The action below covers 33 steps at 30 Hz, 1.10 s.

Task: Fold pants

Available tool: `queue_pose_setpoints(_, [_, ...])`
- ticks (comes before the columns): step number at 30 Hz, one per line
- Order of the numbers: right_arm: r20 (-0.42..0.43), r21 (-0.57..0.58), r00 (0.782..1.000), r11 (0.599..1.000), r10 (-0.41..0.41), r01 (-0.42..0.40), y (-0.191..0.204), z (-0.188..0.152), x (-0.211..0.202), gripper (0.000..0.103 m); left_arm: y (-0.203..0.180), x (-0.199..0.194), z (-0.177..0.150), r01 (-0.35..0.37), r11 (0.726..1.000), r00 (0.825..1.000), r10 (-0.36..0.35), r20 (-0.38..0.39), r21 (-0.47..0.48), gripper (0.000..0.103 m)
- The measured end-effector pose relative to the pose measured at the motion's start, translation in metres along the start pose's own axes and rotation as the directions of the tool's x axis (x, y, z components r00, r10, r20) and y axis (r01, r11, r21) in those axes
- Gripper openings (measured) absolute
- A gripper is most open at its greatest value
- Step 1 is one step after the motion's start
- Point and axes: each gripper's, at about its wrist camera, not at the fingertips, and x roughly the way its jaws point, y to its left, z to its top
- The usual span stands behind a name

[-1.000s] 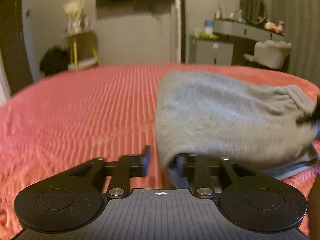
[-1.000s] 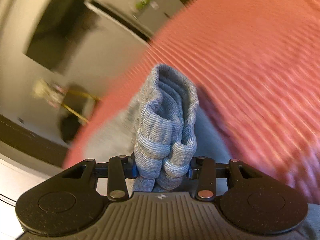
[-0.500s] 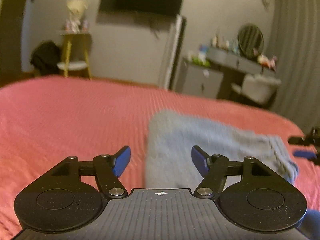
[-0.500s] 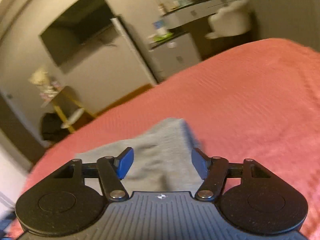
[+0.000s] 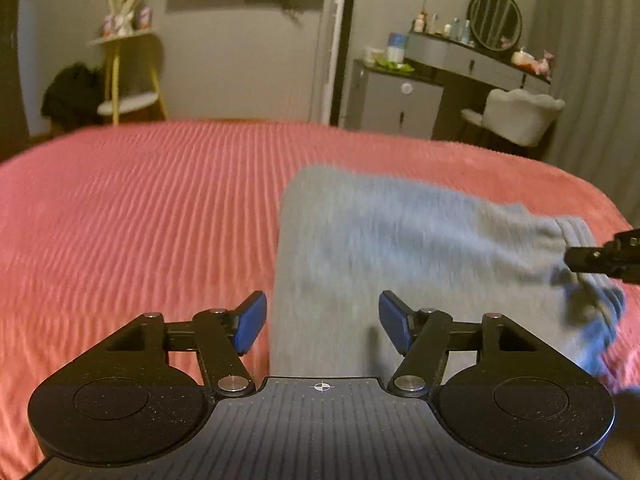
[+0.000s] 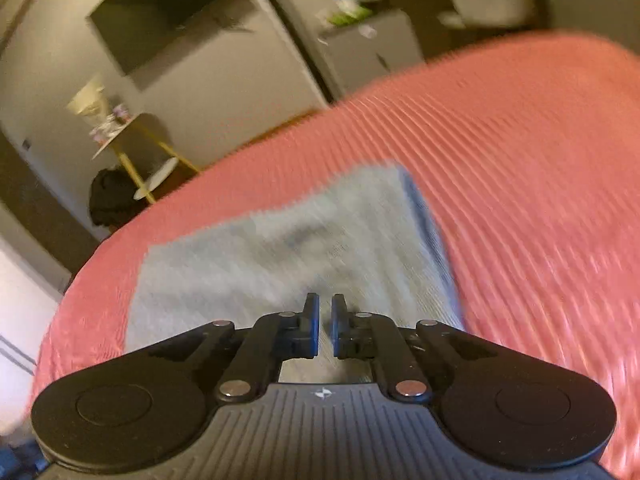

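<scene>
The grey pants (image 5: 400, 248) lie folded into a flat rectangle on the pink ribbed bedspread (image 5: 140, 220). They also show in the right wrist view (image 6: 288, 256). My left gripper (image 5: 322, 322) is open and empty, just above the near left edge of the pants. My right gripper (image 6: 325, 322) is nearly shut with nothing between its pads, above the near edge of the pants. Its tip shows at the right edge of the left wrist view (image 5: 604, 258), by the waistband end.
The bed's far edge faces a yellow-legged side table (image 5: 128, 76), a grey cabinet (image 5: 396, 100), a dresser with a round mirror (image 5: 494, 20) and a pale chair (image 5: 520, 114). A dark bag (image 6: 108, 200) sits by the side table.
One second ago both grippers were shut on the pants. They let go, and the pants now lie flat. The right gripper has since closed empty; the left stays open.
</scene>
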Motion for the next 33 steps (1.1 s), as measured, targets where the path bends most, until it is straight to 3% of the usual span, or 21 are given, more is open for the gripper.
queue_pose_setpoints(5, [0.000,-0.157,1.000,0.988,-0.005,0.005,0.036,0.027,0.049,0.006,-0.021,0.042,0.037,-0.048,0.999,0.998,0.047,0.044,0.024,0.068])
queue_pose_setpoints(8, [-0.088,-0.219,0.995,0.975,-0.050,0.030,0.037,0.026,0.084,0.007,-0.024,0.083,0.043,-0.121,0.992,0.993,0.121,-0.013,0.030,0.072])
queue_pose_setpoints(10, [-0.095,-0.216,0.994,0.976,-0.053,0.031,0.028,0.023,0.097,0.001,-0.020,0.107,0.041,-0.179,0.981,0.981,0.183,-0.069,0.069,0.081])
queue_pose_setpoints(14, [-0.037,-0.083,0.999,0.997,-0.014,0.011,-0.006,0.031,0.061,0.000,0.013,0.101,0.029,-0.197,0.980,0.976,0.197,-0.091,0.004,0.089])
queue_pose_setpoints(15, [-0.021,-0.046,0.999,0.998,0.030,-0.031,-0.016,0.031,0.049,0.005,0.023,0.095,0.024,-0.178,0.984,0.979,0.175,-0.104,-0.022,0.089])
queue_pose_setpoints(17, [0.007,0.004,0.996,0.996,0.091,-0.091,-0.042,0.032,0.018,0.013,0.046,0.087,0.019,-0.055,0.991,0.987,0.036,-0.157,-0.121,0.088])
queue_pose_setpoints(18, [-0.005,0.016,0.994,0.994,0.108,-0.107,-0.055,0.032,0.009,0.032,0.058,0.085,0.017,0.038,0.981,0.977,-0.076,-0.197,-0.188,0.088])
queue_pose_setpoints(19, [-0.017,0.031,0.991,0.991,0.131,-0.131,-0.067,0.033,0.003,0.047,0.069,0.084,0.015,0.142,0.954,0.950,-0.207,-0.234,-0.264,0.088])
queue_pose_setpoints(20, [-0.038,0.059,0.988,0.987,0.151,-0.149,-0.080,0.033,-0.002,0.081,0.077,0.085,0.013,0.206,0.928,0.923,-0.290,-0.252,-0.312,0.088])
queue_pose_setpoints(21, [-0.052,0.080,0.991,0.990,0.121,-0.117,-0.088,0.036,0.000,0.095,0.081,0.085,0.012,0.264,0.899,0.894,-0.364,-0.261,-0.349,0.088])
queue_pose_setpoints(23, [-0.053,0.113,0.995,0.990,0.089,-0.083,-0.106,0.038,-0.002,0.094,0.081,0.091,0.007,0.360,0.856,0.831,-0.475,-0.290,-0.371,0.088])
queue_pose_setpoints(24, [-0.066,0.158,0.989,0.980,0.136,-0.124,-0.119,0.038,0.001,0.094,0.079,0.097,0.005,0.370,0.854,0.813,-0.488,-0.318,-0.366,0.088])
queue_pose_setpoints(26, [-0.144,0.289,0.942,0.924,0.302,-0.252,-0.144,0.036,0.025,0.094,0.072,0.110,0.004,0.380,0.854,0.797,-0.497,-0.343,-0.354,0.094])
queue_pose_setpoints(28, [-0.190,0.376,0.907,0.881,0.376,-0.287,-0.155,0.032,0.049,0.094,0.067,0.120,0.012,0.397,0.846,0.786,-0.514,-0.343,-0.358,0.095])
queue_pose_setpoints(30, [-0.245,0.357,0.878,0.880,0.411,-0.313,-0.152,0.031,0.074,0.095,0.061,0.129,0.019,0.400,0.835,0.779,-0.527,-0.339,-0.378,0.095])
queue_pose_setpoints(33, [-0.260,0.328,0.836,0.858,0.483,-0.394,-0.139,0.034,0.089,0.098,0.050,0.141,0.022,0.411,0.836,0.781,-0.529,-0.332,-0.364,0.095])
